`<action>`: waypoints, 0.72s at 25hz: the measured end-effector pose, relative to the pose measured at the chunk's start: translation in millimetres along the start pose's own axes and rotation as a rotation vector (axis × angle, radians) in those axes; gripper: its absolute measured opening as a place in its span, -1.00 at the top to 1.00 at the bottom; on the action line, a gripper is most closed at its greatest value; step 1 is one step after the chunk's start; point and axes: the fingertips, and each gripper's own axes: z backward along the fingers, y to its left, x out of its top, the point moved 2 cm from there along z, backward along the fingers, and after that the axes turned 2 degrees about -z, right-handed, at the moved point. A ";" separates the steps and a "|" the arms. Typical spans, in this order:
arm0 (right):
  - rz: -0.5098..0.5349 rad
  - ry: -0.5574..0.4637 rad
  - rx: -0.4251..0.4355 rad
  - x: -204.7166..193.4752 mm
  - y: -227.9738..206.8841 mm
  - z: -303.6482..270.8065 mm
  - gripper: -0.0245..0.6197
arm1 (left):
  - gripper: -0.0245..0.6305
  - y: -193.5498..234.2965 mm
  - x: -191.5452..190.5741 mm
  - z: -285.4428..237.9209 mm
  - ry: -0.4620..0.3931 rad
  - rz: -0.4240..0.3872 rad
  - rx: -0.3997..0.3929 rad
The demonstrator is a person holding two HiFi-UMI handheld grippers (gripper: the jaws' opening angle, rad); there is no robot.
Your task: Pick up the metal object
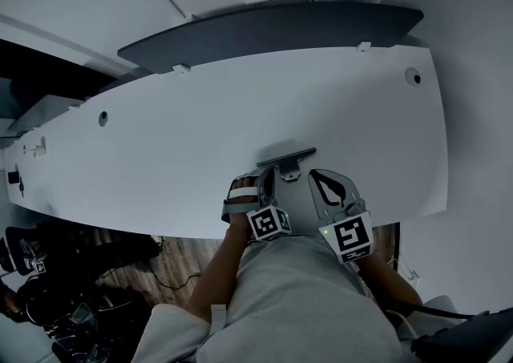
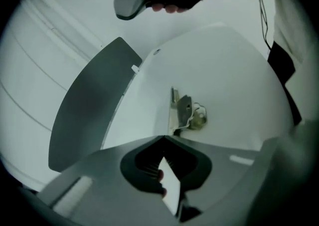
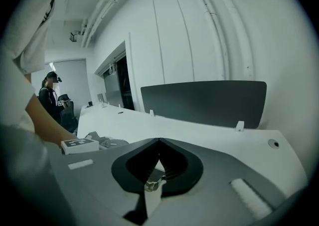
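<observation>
Left gripper (image 2: 164,139): fingers pressed together, holding nothing, tips just short of the metal bracket (image 2: 182,112). The bracket's lying on the worktop (image 1: 200,137). Right gripper (image 3: 159,140) fingers are together too, aimed away. So it's not lifted as things stand.

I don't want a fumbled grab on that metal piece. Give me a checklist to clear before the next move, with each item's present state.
1. Metal object lies free on the desk: ok.
2. Left gripper is lined up with it: ok, the object lies just ahead of the tips, slightly to their right.
3. Left jaws are apart for the grasp: not ok, they are together.
4. Right gripper is clear of the object: cannot tell, it sits close at the object's right in the head view, jaws together.
5. Wire ring is joined to the object or only lies beside it: cannot tell.
</observation>
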 end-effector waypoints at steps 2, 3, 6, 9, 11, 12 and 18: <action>-0.001 -0.003 0.001 -0.5 -2.0 -2.7 0.92 | 0.85 0.3 -3.6 -6.9 0.024 -0.038 -0.012; -0.002 -0.003 0.001 -0.4 -1.4 -3.1 0.92 | 0.64 -1.6 -5.4 -9.3 0.034 -0.047 -0.029; -0.008 0.007 -0.002 -1.3 5.0 3.5 0.92 | 0.59 -14.6 -6.4 -8.3 0.036 -0.084 -0.074; -0.010 0.025 -0.007 -3.1 10.4 12.3 0.92 | 0.59 -24.2 -4.1 -3.0 0.031 -0.120 -0.093; -0.013 0.031 -0.009 -3.7 11.0 14.5 0.92 | 0.58 -26.6 -2.8 -3.2 0.029 -0.144 -0.102; -0.013 0.033 -0.010 -4.1 11.0 14.9 0.92 | 0.59 -26.4 -2.0 -3.2 0.028 -0.153 -0.105; -0.016 0.053 -0.018 -11.0 8.5 17.0 0.92 | 0.73 -25.3 -0.3 -6.4 0.031 -0.184 -0.086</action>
